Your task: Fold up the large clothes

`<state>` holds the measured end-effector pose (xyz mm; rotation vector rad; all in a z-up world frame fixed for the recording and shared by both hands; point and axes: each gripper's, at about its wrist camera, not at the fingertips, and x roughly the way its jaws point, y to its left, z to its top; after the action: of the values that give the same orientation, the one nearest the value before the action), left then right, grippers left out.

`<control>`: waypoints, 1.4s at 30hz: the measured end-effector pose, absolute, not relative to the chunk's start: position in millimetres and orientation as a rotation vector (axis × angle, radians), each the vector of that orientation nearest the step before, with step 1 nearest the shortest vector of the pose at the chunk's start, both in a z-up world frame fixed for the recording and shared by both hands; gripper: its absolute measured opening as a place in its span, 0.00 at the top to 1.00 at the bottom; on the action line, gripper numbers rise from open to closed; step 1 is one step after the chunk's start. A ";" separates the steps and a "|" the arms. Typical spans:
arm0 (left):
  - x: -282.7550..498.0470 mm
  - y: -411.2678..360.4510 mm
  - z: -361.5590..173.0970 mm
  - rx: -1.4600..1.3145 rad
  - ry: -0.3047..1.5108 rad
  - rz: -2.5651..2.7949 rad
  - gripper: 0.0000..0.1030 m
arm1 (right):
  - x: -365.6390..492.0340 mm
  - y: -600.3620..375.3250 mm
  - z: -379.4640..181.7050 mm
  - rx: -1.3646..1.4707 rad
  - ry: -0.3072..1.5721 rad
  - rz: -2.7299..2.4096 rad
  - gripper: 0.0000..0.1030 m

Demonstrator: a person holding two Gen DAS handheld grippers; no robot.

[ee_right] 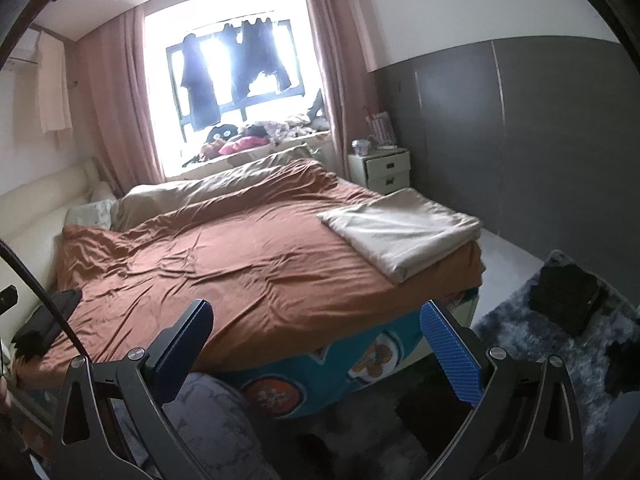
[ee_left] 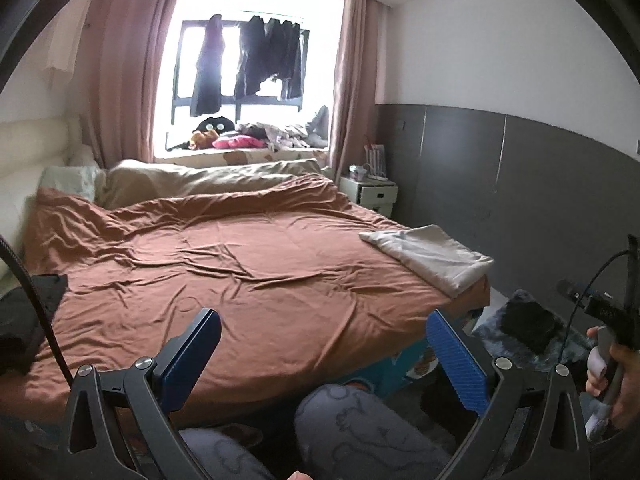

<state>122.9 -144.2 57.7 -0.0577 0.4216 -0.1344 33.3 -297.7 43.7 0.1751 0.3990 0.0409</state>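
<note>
Both blue-padded grippers hang spread wide and empty at the foot of a bed, above the knees of a person in grey patterned trousers [ee_left: 360, 424]. The left gripper [ee_left: 324, 360] and the right gripper [ee_right: 316, 354] both face the window, neither touching any cloth.

Past them stretches the rumpled rust-brown duvet [ee_left: 224, 264] that covers the bed. On its far right corner, near the edge, lies the folded pale beige garment [ee_right: 400, 232], a flat, neat rectangle of soft cloth with its long axis running roughly diagonally from the bed's middle toward the right edge. It sits ahead and to the right of both grippers; the right gripper appears the nearer. It looks already folded.

A crumpled black garment [ee_left: 28, 320] lies at the bed's left edge, closer to the left gripper, and is probably the next piece to take. Another dark item [ee_right: 564, 300] rests on the shaggy grey rug [ee_right: 520, 332] on the floor, right.

Beyond, dark clothes [ee_left: 268, 56] hang at the bright window.
</note>
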 end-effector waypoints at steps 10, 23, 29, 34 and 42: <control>89.2 -120.8 27.1 -0.042 0.372 -0.077 0.00 | 29.0 -273.0 11.3 0.145 0.385 0.043 0.00; 63.7 -106.7 -2.7 -0.113 0.364 -0.050 0.00 | 31.1 -249.8 -2.5 0.137 0.402 0.144 0.00; 65.8 -107.6 -3.9 -0.107 0.367 -0.030 0.00 | 36.9 -248.1 -7.8 0.142 0.416 0.149 0.00; 64.5 -108.1 -8.3 -0.105 0.360 -0.025 0.00 | 31.4 -245.7 -9.9 0.147 0.413 0.145 0.00; 65.4 -103.6 -14.0 -0.121 0.374 -0.007 0.00 | 31.3 -244.7 -14.4 0.168 0.430 0.153 0.00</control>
<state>65.4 -103.6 -14.0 -0.1215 0.3736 -0.0074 31.3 -244.7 -14.4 0.1682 0.4301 0.1535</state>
